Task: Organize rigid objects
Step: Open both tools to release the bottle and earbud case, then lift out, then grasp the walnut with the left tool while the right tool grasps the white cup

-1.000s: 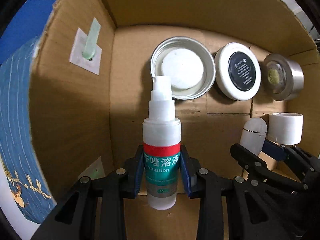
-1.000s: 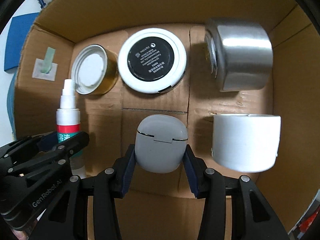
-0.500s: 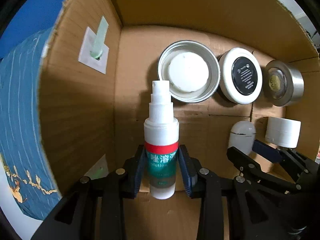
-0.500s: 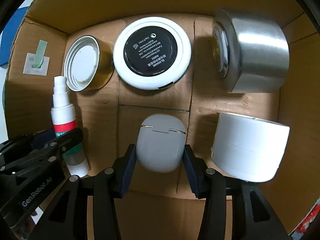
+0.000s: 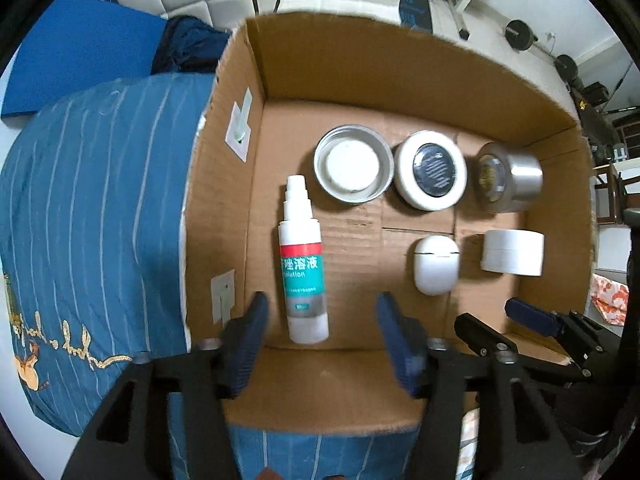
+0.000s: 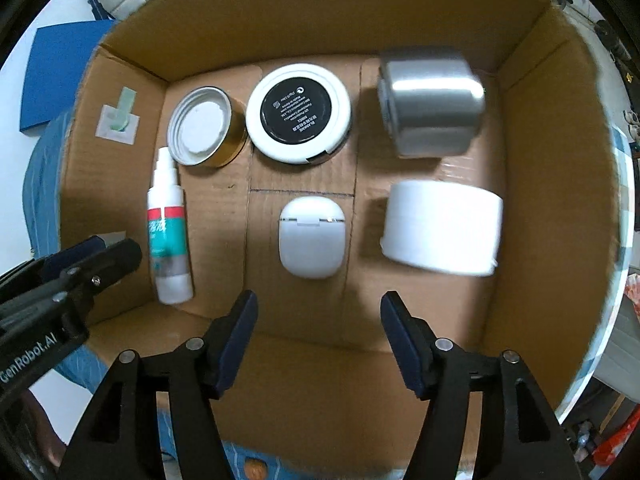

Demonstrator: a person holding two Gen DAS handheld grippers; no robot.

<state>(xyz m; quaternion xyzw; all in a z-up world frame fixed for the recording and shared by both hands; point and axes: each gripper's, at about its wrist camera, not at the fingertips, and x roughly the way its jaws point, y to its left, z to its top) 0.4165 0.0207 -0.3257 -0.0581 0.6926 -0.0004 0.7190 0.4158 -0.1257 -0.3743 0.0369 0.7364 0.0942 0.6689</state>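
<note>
A white spray bottle (image 5: pixel 302 264) with a red and teal label lies on the floor of a cardboard box (image 5: pixel 360 68); it also shows in the right wrist view (image 6: pixel 168 228). A white earbud case (image 6: pixel 312 236) lies in the box middle (image 5: pixel 436 264). My left gripper (image 5: pixel 320 316) is open above the near box edge, just behind the bottle. My right gripper (image 6: pixel 318 314) is open behind the earbud case, holding nothing.
The box also holds an open tin (image 5: pixel 352 168), a white round jar with a black lid (image 5: pixel 430 168), a silver cylinder (image 5: pixel 508 178) and a white jar (image 5: pixel 512 252). The box rests on blue striped fabric (image 5: pixel 100 220).
Both grippers opened, let go of the spray bottle and the earbud case, and pulled back up out of the box. Both items now lie on the box floor.
</note>
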